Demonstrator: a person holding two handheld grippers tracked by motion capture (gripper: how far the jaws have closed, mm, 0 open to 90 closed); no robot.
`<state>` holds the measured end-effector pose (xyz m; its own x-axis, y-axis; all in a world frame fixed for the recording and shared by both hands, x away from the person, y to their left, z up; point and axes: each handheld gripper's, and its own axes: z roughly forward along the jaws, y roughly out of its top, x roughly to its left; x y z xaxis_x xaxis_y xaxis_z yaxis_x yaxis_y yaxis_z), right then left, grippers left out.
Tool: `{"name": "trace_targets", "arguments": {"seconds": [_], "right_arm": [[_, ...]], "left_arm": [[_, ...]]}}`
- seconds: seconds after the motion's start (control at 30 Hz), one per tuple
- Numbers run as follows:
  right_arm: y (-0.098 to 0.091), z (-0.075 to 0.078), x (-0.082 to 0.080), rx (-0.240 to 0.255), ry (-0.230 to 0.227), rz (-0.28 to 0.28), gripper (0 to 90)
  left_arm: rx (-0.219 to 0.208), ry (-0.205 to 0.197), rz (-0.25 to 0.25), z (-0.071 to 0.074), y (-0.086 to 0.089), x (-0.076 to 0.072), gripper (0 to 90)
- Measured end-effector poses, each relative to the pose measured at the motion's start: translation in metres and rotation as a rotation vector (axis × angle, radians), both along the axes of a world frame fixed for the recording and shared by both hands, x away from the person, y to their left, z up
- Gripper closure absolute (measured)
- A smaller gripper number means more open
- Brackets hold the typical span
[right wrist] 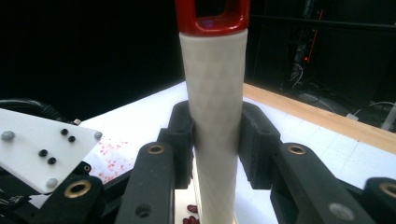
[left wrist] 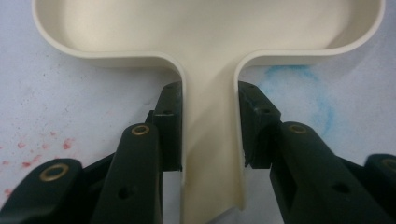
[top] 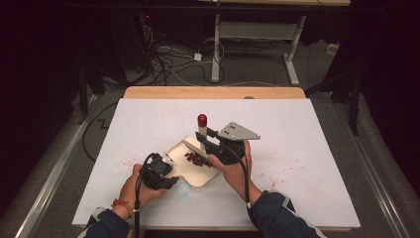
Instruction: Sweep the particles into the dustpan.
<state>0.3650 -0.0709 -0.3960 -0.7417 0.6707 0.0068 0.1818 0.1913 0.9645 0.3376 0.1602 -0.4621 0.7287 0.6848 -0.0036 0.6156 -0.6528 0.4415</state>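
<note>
Cream dustpan (top: 194, 171) flat on the white table (top: 307, 148), near the middle of the front edge, its handle (left wrist: 212, 154) pointing toward the person. Small heap of dark red beans (top: 197, 159) inside the pan, toward its far side. Brush (top: 200, 136) standing upright at the pan's far rim, white handle (right wrist: 217, 116) topped by a red loop (right wrist: 212, 21), head down among the beans.

Left gripper (left wrist: 210, 126) clamped on the pan's handle, 1 pad (left wrist: 170, 126) pressed against each side, in the high view low at the pan's left. Right gripper (right wrist: 217, 140) clamped on the brush handle, well below the red loop, both pads tight against the white shaft; grey plate (top: 239, 131) on top of it in the high view.

Red specks (top: 130, 161) scattered on the table left of the pan, more (top: 280, 176) to the right. Faint blue stain (left wrist: 303, 93) just beside the handle. Wooden strip (top: 213, 92) along the table's far edge; cables (top: 168, 62) on the floor beyond.
</note>
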Motion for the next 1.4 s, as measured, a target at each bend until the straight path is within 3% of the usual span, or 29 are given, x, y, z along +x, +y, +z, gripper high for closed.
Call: {"name": "trace_targets", "arguments": {"seconds": [0.37, 0.53, 0.73, 0.97, 1.4], "right_arm": [[0.010, 0.002, -0.008, 0.012, 0.004, 0.029, 69.6], [0.010, 0.004, -0.008, -0.001, -0.015, 0.026, 69.7], [-0.007, 0.016, 0.000, 0.045, -0.034, -0.004, 69.8], [-0.029, 0.035, 0.002, 0.086, -0.059, -0.024, 69.8], [-0.055, 0.023, 0.002, 0.013, -0.026, -0.064, 69.7]], "left_arm": [[0.010, -0.005, -0.006, -0.001, -0.001, -0.002, 63.7], [0.020, -0.005, -0.019, 0.000, 0.004, -0.004, 63.9], [-0.004, 0.012, -0.026, 0.000, 0.015, -0.005, 63.9], [0.027, -0.002, -0.043, 0.002, 0.018, -0.010, 63.9], [0.038, 0.002, -0.059, 0.002, 0.037, -0.029, 63.9]]}}
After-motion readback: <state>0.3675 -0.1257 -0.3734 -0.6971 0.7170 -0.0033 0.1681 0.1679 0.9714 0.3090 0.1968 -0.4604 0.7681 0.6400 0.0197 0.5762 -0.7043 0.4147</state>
